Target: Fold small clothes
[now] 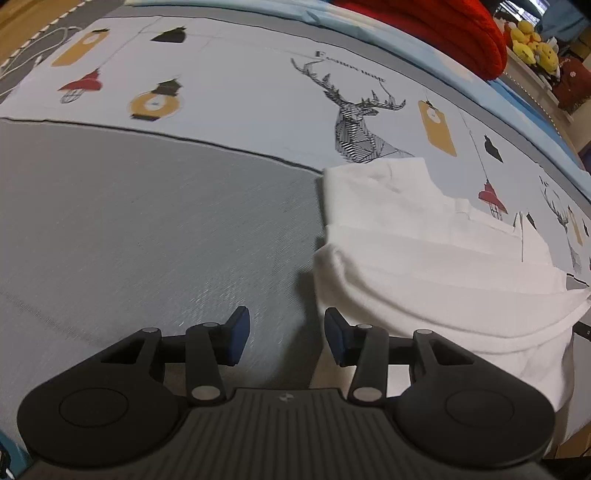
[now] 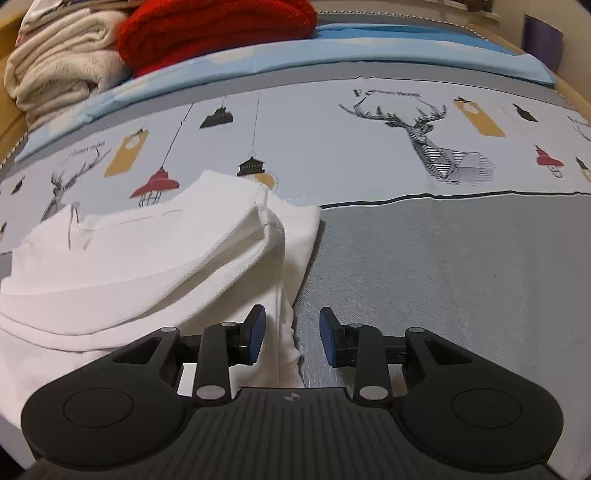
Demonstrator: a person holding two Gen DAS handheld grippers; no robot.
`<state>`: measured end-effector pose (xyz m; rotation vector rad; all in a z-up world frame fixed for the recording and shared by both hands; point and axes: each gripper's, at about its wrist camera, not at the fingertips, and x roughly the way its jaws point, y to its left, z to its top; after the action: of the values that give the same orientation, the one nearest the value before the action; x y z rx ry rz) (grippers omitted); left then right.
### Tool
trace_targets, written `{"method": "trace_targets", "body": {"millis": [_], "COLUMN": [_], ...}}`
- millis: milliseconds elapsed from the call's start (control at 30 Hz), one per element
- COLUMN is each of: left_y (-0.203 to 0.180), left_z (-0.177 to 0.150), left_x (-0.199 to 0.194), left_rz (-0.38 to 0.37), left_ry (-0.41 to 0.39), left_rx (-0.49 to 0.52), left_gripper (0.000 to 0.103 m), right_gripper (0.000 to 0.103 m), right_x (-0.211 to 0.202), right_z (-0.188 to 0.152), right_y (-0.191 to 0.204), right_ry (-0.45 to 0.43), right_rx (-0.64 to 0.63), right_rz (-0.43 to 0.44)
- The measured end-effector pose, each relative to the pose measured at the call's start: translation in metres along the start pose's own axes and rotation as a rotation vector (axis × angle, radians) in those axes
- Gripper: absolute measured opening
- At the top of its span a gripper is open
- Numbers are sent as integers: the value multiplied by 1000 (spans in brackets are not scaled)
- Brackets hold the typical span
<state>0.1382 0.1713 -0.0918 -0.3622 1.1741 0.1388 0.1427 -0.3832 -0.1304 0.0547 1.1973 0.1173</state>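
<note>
A white garment lies partly folded on the bed, its left edge just right of my left gripper. That gripper is open and empty, its right finger at the cloth's edge. In the right wrist view the same white garment lies to the left, with a hemmed fold on top. My right gripper is open, and the garment's right edge lies between its fingers, ungripped.
The bed cover is grey with a pale band printed with deer and lanterns. A red knitted item and folded cream towels are stacked at the back. Yellow toys sit beyond the bed.
</note>
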Motion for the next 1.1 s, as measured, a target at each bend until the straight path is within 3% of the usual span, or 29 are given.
{"method": "trace_targets", "body": {"millis": [233, 367, 400, 500, 633, 733, 800, 900, 1000, 1067, 1100], "left_y": [-14, -19, -21, -25, -29, -32, -34, -35, -36, -37, -37], "left_z": [29, 41, 44, 50, 56, 60, 63, 70, 76, 79, 78], "left_x": [21, 29, 32, 37, 32, 23, 17, 7, 4, 5, 7], "left_rz": [-24, -75, -81, -86, -93, -103, -104, -97, -98, -81, -88], "left_ry": [-10, -20, -18, -22, -67, -119, -157, -239, -296, -299, -288], "left_rx": [-39, -68, -66, -47, -37, -33, -35, -49, -72, -88, -86], "left_gripper": [49, 48, 45, 17, 11, 11, 10, 9, 13, 34, 52], "right_gripper": [33, 33, 33, 33, 33, 6, 5, 4, 5, 8, 13], "right_x": [20, 31, 34, 42, 48, 50, 48, 30, 16, 20, 25], "right_z": [20, 32, 35, 43, 50, 54, 57, 67, 75, 77, 78], "right_y": [4, 4, 3, 1, 1, 2, 3, -3, -9, -7, -5], "right_ry": [-9, -28, -29, -31, -51, -59, -75, -191, -309, -314, -288], "right_rx": [2, 8, 14, 27, 41, 29, 30, 99, 173, 180, 179], "right_rz": [8, 24, 28, 40, 57, 72, 79, 61, 31, 13, 5]}}
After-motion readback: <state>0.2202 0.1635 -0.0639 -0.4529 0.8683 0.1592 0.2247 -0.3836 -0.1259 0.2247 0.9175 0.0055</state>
